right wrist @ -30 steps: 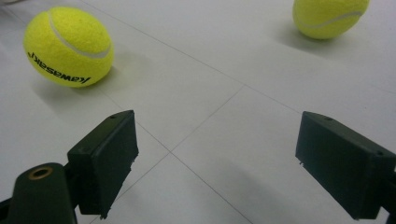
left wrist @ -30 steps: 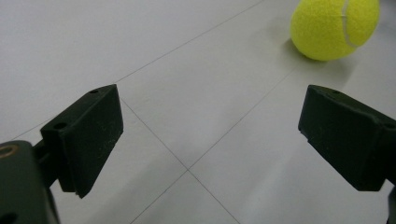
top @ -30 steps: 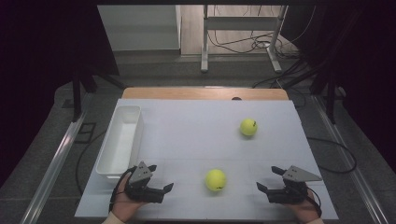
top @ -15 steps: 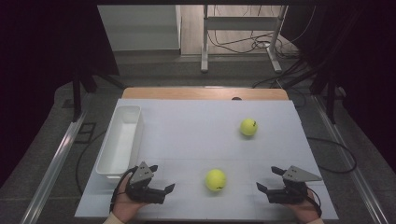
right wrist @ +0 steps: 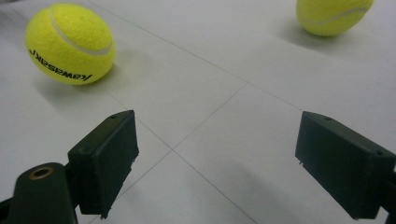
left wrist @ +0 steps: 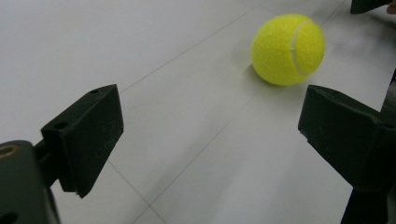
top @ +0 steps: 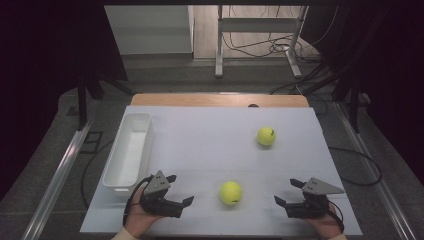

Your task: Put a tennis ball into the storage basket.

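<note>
Two yellow tennis balls lie on the white table top (top: 200, 140). The near ball (top: 231, 192) rests between my two grippers; the far ball (top: 266, 135) lies farther back on the right. My left gripper (top: 181, 189) stands open a short way left of the near ball, jaws turned toward it. From the left gripper view the ball (left wrist: 288, 49) lies ahead, beyond the empty open gripper (left wrist: 210, 126). My right gripper (top: 285, 190) stands open to the ball's right. In the right gripper view the near ball (right wrist: 70, 44) and far ball (right wrist: 332, 16) lie ahead of that empty gripper (right wrist: 217, 154).
A long white bin (top: 129, 150) stands empty along the table's left side, just behind my left hand. A wooden table edge (top: 220, 100) borders the back. Metal rails, cables and a frame's legs are on the floor around the table.
My left gripper has edged slightly to the right, toward the near ball. The right gripper and both balls have kept still.
</note>
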Action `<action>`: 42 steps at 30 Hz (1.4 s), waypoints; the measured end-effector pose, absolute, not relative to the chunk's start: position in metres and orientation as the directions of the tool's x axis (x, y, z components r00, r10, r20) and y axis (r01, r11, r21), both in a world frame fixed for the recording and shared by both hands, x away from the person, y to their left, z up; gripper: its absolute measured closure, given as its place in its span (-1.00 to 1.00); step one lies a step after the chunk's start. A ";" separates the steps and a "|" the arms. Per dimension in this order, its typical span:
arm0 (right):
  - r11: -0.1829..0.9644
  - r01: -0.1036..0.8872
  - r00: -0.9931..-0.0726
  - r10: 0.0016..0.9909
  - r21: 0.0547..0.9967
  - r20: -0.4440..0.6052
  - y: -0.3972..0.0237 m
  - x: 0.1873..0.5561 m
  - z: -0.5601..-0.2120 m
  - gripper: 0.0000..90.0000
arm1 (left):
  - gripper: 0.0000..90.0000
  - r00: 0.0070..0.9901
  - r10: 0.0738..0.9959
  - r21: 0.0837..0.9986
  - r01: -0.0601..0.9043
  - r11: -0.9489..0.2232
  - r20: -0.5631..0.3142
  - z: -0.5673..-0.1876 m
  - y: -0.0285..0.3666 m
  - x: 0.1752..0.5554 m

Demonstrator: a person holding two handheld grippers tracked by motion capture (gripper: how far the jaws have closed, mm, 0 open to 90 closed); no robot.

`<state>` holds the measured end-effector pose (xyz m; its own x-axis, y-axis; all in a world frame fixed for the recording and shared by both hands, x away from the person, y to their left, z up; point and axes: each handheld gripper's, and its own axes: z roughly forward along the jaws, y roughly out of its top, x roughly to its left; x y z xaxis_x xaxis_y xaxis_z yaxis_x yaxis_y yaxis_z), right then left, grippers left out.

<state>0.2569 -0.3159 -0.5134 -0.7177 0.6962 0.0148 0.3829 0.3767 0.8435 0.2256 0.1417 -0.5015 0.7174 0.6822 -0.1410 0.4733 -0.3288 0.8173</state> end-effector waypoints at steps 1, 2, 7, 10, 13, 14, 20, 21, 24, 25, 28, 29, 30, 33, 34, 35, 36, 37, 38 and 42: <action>0.377 0.384 -0.717 0.697 0.843 0.015 -0.316 0.257 -0.513 -0.70 | -0.83 0.719 0.679 0.818 0.473 -0.327 -0.145 -0.500 0.141 0.226; 0.378 0.384 -0.717 0.696 0.843 0.015 -0.316 0.257 -0.514 -0.70 | -0.84 0.721 0.677 0.819 0.472 -0.326 -0.146 -0.499 0.140 0.227; 0.381 0.383 -0.720 0.694 0.841 0.013 -0.316 0.257 -0.514 -0.70 | -0.83 0.729 0.670 0.819 0.465 -0.336 -0.139 -0.497 0.135 0.229; 0.383 0.385 -0.719 0.695 0.839 0.013 -0.316 0.257 -0.514 -0.70 | -0.83 0.735 0.664 0.820 0.461 -0.340 -0.138 -0.495 0.132 0.230; 0.387 0.384 -0.721 0.693 0.839 0.010 -0.315 0.257 -0.514 -0.70 | -0.83 0.741 0.657 0.819 0.457 -0.347 -0.136 -0.493 0.128 0.230; 0.388 0.384 -0.721 0.693 0.838 0.010 -0.315 0.257 -0.514 -0.70 | -0.83 0.744 0.654 0.819 0.455 -0.350 -0.134 -0.493 0.126 0.231; 0.387 0.382 -0.722 0.692 0.839 0.010 -0.316 0.257 -0.514 -0.70 | -0.83 0.751 0.649 0.817 0.448 -0.364 -0.123 -0.491 0.121 0.232; 0.387 0.383 -0.721 0.693 0.839 0.010 -0.316 0.257 -0.514 -0.70 | -0.83 0.752 0.647 0.816 0.448 -0.365 -0.124 -0.491 0.120 0.232; 0.391 0.382 -0.721 0.693 0.837 0.006 -0.315 0.257 -0.514 -0.70 | -0.83 0.755 0.643 0.815 0.448 -0.367 -0.126 -0.490 0.117 0.234; 0.393 0.383 -0.720 0.694 0.836 0.003 -0.315 0.257 -0.514 -0.70 | -0.83 0.756 0.642 0.815 0.448 -0.366 -0.127 -0.490 0.117 0.234; 0.394 0.383 -0.720 0.694 0.835 0.003 -0.315 0.257 -0.514 -0.70 | -0.83 0.761 0.636 0.815 0.445 -0.371 -0.127 -0.489 0.114 0.235; 0.393 0.382 -0.721 0.693 0.836 0.003 -0.315 0.257 -0.514 -0.70 | -0.83 0.764 0.633 0.814 0.445 -0.374 -0.126 -0.489 0.112 0.235; 0.394 0.381 -0.721 0.693 0.836 0.002 -0.315 0.257 -0.514 -0.70 | -0.83 0.766 0.630 0.813 0.444 -0.377 -0.126 -0.489 0.111 0.236; 0.394 0.380 -0.719 0.695 0.837 -0.001 -0.315 0.257 -0.514 -0.70 | -0.83 0.772 0.624 0.810 0.443 -0.384 -0.126 -0.489 0.107 0.238; 0.389 0.378 -0.720 0.694 0.840 0.002 -0.315 0.257 -0.514 -0.70 | -0.83 0.774 0.621 0.809 0.442 -0.387 -0.125 -0.488 0.106 0.238; 0.390 0.377 -0.720 0.694 0.840 0.002 -0.315 0.257 -0.514 -0.70 | -0.83 0.776 0.619 0.809 0.440 -0.390 -0.124 -0.488 0.104 0.238; 0.390 0.377 -0.720 0.694 0.840 0.001 -0.315 0.257 -0.514 -0.70 | -0.83 0.780 0.614 0.808 0.436 -0.395 -0.121 -0.487 0.102 0.239; 0.390 0.376 -0.720 0.694 0.841 0.001 -0.315 0.257 -0.514 -0.70 | -0.83 0.783 0.611 0.808 0.435 -0.398 -0.121 -0.487 0.100 0.239; 0.390 0.376 -0.720 0.694 0.841 0.001 -0.315 0.257 -0.514 -0.69 | -0.83 0.786 0.606 0.808 0.432 -0.402 -0.119 -0.486 0.098 0.240; 0.393 0.379 -0.720 0.694 0.838 0.001 -0.316 0.257 -0.514 -0.69 | -0.83 0.795 0.595 0.805 0.426 -0.413 -0.116 -0.485 0.092 0.242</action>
